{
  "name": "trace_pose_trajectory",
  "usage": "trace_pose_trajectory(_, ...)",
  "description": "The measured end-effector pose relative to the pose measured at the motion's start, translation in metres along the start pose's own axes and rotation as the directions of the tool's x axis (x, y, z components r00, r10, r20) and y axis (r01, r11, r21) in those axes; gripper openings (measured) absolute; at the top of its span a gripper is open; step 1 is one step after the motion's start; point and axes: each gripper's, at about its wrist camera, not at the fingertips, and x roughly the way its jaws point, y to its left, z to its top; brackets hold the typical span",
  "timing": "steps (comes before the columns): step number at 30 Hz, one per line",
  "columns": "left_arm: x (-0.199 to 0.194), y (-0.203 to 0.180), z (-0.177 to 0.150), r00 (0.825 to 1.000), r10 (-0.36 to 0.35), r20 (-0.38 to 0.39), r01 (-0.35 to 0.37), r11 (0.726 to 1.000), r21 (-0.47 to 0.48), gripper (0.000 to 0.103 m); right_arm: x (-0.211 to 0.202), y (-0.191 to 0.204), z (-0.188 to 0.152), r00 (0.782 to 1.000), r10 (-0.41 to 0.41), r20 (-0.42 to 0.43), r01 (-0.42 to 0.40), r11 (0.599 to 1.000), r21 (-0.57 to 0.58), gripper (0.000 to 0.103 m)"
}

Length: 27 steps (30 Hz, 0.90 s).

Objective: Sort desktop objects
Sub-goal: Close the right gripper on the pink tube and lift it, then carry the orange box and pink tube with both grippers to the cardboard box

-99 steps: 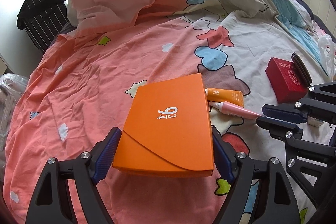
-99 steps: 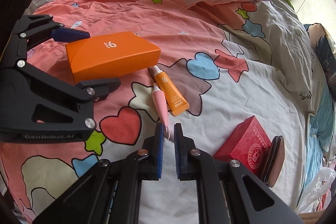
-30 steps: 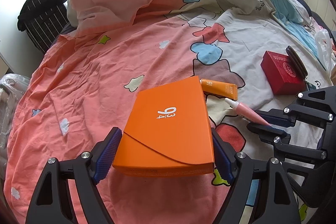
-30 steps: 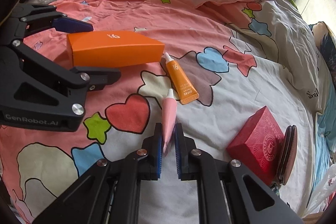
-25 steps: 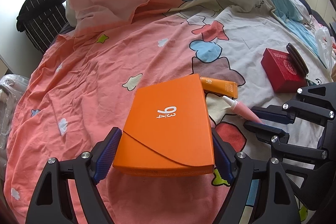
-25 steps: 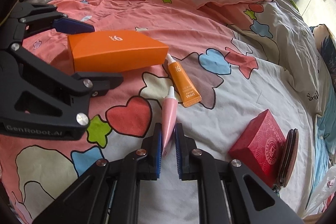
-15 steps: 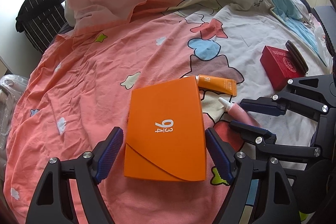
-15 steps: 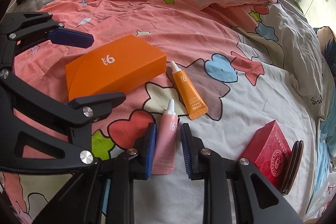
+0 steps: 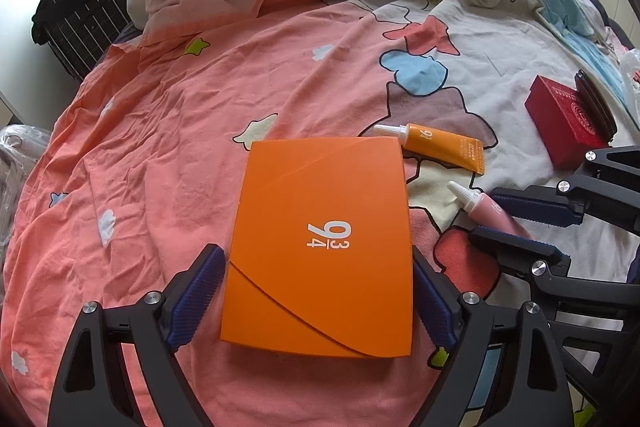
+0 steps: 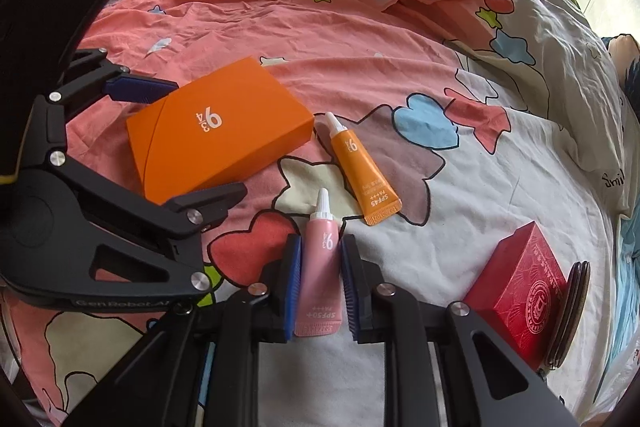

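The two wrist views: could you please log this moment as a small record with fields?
surface: patterned bedsheet
left claw: astride orange box; contact unclear
right claw: just been closing, pink tube between pads, gaps visible
nearby: orange tube, red box

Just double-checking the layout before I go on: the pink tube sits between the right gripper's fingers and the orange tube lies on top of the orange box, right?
Not quite. The right wrist view shows the orange tube lying on the bedsheet beside the orange box, not on top of it. The rest holds: the pink tube does sit between the fingers of the right gripper.
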Motion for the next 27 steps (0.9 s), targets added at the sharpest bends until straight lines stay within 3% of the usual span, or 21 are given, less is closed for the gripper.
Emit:
trace_pose_trajectory(14,-0.023,-0.004,-0.001,0.999,0.015,0.043,-0.016,0.999,0.03,0.081,-0.033,0.003,-0.014,0.997,-0.021,0.077,0.02,1.0,0.009,0.017)
trace_pose_trajectory(27,-0.077,-0.028,-0.009,0.993,0.003,0.117,-0.01,0.998,0.064,0.081,-0.089,0.001,-0.031,0.987,-0.082,0.135,0.08,0.997,0.021,0.017)
